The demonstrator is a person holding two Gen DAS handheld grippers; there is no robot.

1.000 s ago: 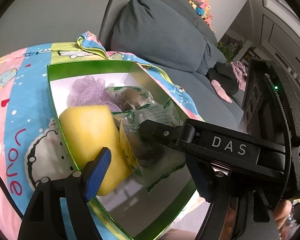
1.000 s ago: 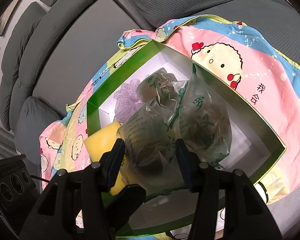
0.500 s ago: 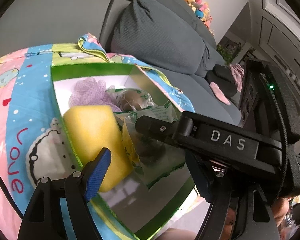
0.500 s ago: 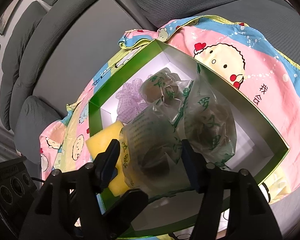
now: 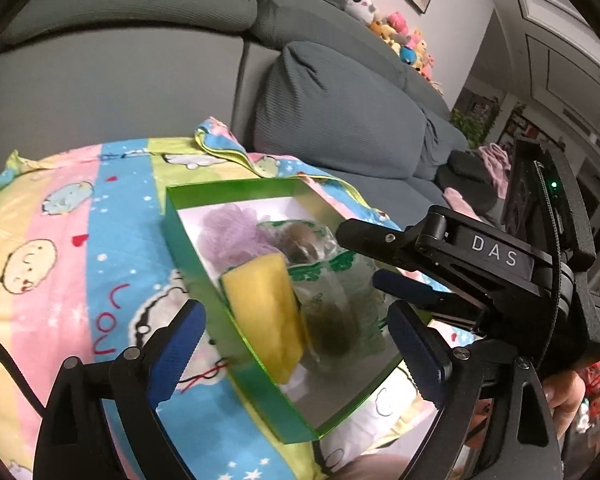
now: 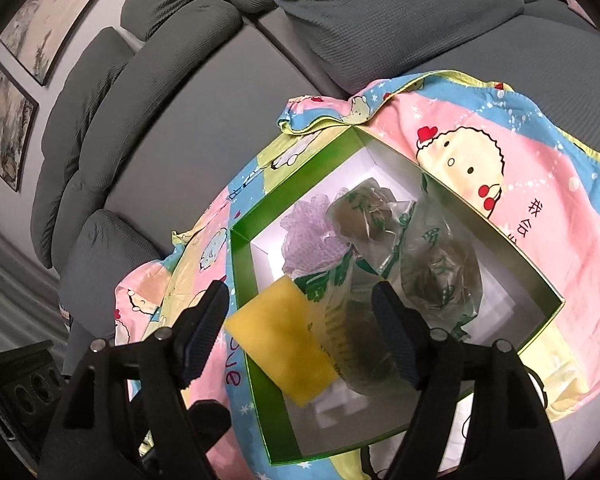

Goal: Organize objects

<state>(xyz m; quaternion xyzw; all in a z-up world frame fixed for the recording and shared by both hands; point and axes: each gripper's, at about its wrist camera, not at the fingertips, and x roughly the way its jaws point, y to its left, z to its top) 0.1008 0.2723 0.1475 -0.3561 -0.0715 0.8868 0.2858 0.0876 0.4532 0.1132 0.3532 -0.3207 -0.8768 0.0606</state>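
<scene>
A green box (image 5: 188, 240) (image 6: 244, 264) lies on a cartoon-print blanket on the sofa. It holds a yellow sponge (image 5: 264, 312) (image 6: 280, 344), a purple mesh puff (image 5: 228, 236) (image 6: 312, 236) and several clear bags with green print (image 5: 336, 312) (image 6: 436, 264). My left gripper (image 5: 296, 344) is open and empty above the box's near corner. My right gripper (image 6: 300, 332) is open and empty above the sponge and the nearest bag; its black body (image 5: 480, 256) shows in the left wrist view.
The blanket (image 5: 80, 240) (image 6: 500, 160) covers a grey sofa seat. Grey cushions (image 5: 340, 108) (image 6: 400, 8) stand behind. Plush toys (image 5: 400, 40) line the sofa back. Pink cloth (image 5: 496, 160) lies at the far right.
Both grippers have pulled back and up from the box. The right gripper's jaws have opened wider, off the bag. The sponge now stands more on edge.
</scene>
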